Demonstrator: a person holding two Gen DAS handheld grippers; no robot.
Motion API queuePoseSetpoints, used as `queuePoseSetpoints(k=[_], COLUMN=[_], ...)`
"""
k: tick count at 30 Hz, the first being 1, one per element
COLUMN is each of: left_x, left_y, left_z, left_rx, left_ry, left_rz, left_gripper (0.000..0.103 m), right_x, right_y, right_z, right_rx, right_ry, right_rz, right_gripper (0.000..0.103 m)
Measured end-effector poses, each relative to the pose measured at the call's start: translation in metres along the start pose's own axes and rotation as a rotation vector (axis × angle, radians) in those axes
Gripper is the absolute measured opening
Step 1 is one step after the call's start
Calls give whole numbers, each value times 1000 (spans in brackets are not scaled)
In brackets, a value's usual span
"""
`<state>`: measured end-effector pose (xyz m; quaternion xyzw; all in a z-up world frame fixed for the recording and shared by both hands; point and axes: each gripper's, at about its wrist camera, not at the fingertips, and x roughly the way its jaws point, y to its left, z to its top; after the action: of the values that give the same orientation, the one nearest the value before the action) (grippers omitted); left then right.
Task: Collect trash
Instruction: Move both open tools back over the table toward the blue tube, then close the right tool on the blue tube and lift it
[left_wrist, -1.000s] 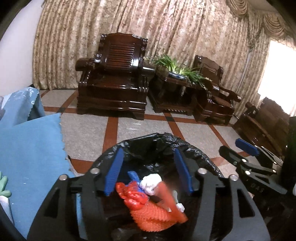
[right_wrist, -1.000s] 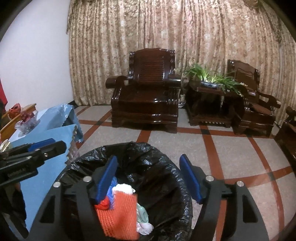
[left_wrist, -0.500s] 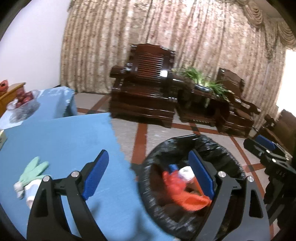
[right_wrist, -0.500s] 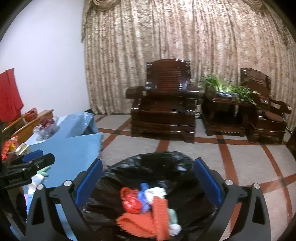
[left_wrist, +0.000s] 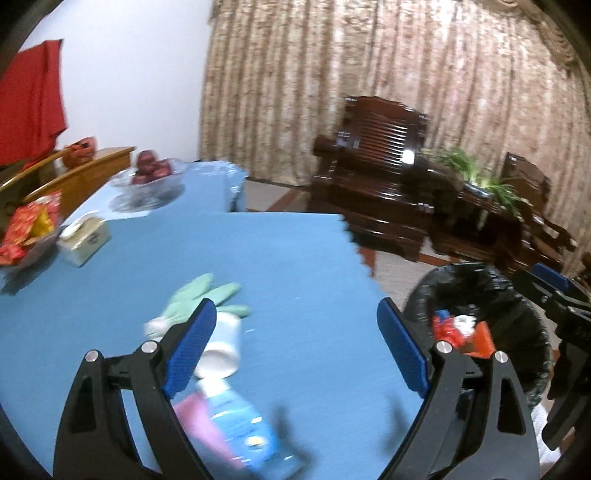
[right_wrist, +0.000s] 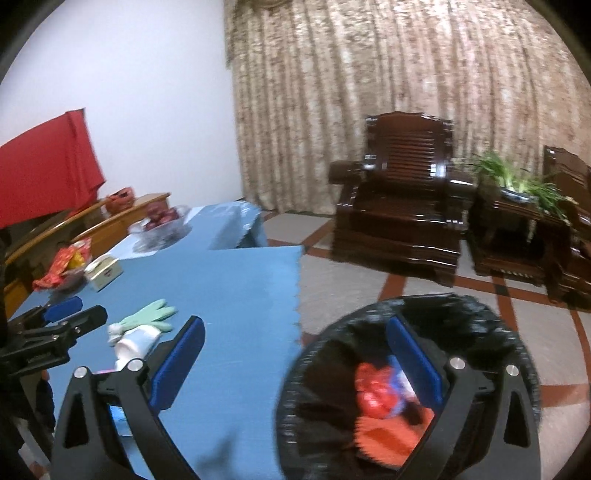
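Flanking bin (right_wrist: 406, 325): armchair (right_wrist: 399, 206), table (right_wrist: 240, 288).

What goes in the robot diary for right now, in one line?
left gripper: open, empty | right gripper: open, empty | green glove: on table | trash bin: holds trash

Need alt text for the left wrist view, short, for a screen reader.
The open, empty left gripper hangs over a blue-covered table bearing a green glove, a white bottle and a blue packet. To the right, a black-lined trash bin holds red and white trash, with the right gripper beside it; dark wooden armchairs and curtains stand behind.
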<state>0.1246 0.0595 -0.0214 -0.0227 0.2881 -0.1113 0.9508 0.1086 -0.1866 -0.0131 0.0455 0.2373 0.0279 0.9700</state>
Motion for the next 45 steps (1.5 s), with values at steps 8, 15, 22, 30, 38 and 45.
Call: queuePoseSetpoints(k=[8,15,22,30,38,45], left_x=[-13,-15,-10,-2,-1,1], left_y=[60,100,123,138,152,154], left_z=[-22,-44,-63,-79,-90,-94], left_rx=[-48,-86,-114,-133,-156,-167], left_ry=[27,66,107,142,162,168], left_rz=[112,183,213,218,236,232], left_gripper=[86,86,86,80,80,80], right_x=[24,49,71,92,101,107], right_y=[60,106,138,167,190,198], right_z=[-17,-43,-69,-90,-112,-128], right_rx=[-56,-100,-130,-183,-250,-289], right_ry=[36,98,174,243,303,351], right_rz=[89,164,227,260,273,266], right_gripper=[97,95,88,84,83,82])
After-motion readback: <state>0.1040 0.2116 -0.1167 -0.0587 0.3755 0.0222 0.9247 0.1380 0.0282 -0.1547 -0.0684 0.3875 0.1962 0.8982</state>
